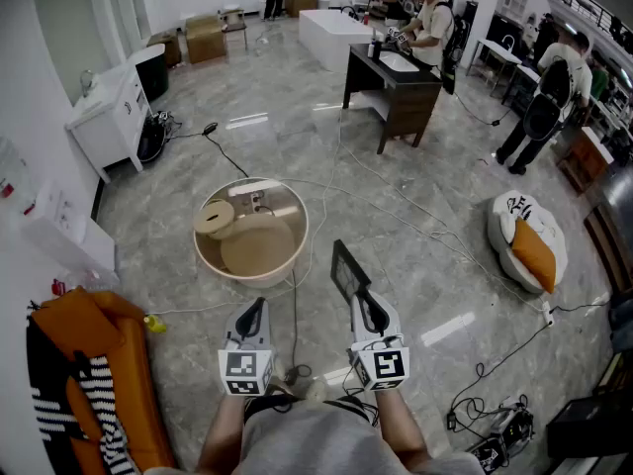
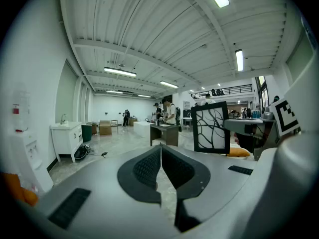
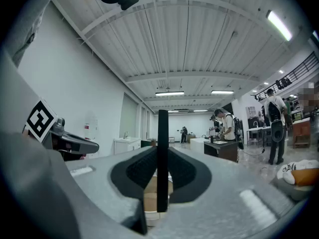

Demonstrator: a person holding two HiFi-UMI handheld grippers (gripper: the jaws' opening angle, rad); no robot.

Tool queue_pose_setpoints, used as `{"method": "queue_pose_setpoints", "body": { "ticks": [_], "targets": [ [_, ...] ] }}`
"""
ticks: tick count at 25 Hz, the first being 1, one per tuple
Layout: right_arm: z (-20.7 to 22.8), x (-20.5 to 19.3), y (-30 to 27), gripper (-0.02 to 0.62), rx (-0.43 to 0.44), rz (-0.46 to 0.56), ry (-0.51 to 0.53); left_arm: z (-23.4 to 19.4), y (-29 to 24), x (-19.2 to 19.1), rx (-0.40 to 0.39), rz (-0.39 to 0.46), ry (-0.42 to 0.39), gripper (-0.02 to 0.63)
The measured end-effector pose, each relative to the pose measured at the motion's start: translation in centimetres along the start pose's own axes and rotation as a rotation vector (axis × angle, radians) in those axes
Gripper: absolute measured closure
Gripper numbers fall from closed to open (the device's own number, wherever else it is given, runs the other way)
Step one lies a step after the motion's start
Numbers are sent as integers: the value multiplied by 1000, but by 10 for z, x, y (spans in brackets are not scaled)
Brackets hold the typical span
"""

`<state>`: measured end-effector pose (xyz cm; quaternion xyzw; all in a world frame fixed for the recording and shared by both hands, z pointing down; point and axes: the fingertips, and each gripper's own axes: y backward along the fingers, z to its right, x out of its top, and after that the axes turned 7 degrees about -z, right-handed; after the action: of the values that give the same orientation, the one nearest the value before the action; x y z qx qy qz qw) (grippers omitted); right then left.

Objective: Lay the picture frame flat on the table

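The frame (image 1: 344,268) looked light and stiff to me, a thin black border around a pale print of dark branches. I judged the front could be glazed, so I treated it as fragile: something to lower gently, not drop. Its smooth, narrow moulding seemed likely to swivel or slip in a pinch grip. Taking it across the border at one edge looked right, as that kept the pads off the print.

That is where the right gripper (image 1: 364,295) had it. In the right gripper view the frame stood edge-on and upright between the jaws, which were part-way apart and clamped on the border from both sides. The frame hung in the air in front of me, to the right of the round table (image 1: 202,255) and not yet over it.

The left gripper (image 1: 255,305) was beside the right one, apart from the frame. Its jaws were pressed together with nothing between them.
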<state>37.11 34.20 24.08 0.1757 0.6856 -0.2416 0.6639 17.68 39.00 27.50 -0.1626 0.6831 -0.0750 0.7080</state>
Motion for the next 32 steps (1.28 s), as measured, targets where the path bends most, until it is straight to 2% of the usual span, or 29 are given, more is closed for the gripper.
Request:
{"method": "queue_pose_setpoints", "body": {
  "ticks": [11, 18, 26, 32],
  "targets": [
    [6, 3, 23, 534, 11, 16, -7, 16, 13, -1, 4, 11, 5, 581],
    [21, 7, 34, 534, -21, 33, -15, 30, 3, 7, -27, 22, -12, 581],
    [60, -2, 26, 534, -81, 24, -31, 56, -44, 17, -94, 6, -46, 581],
    [98, -8, -13, 534, -120, 15, -50, 65, -107, 38, -150, 17, -84, 581]
  ]
}}
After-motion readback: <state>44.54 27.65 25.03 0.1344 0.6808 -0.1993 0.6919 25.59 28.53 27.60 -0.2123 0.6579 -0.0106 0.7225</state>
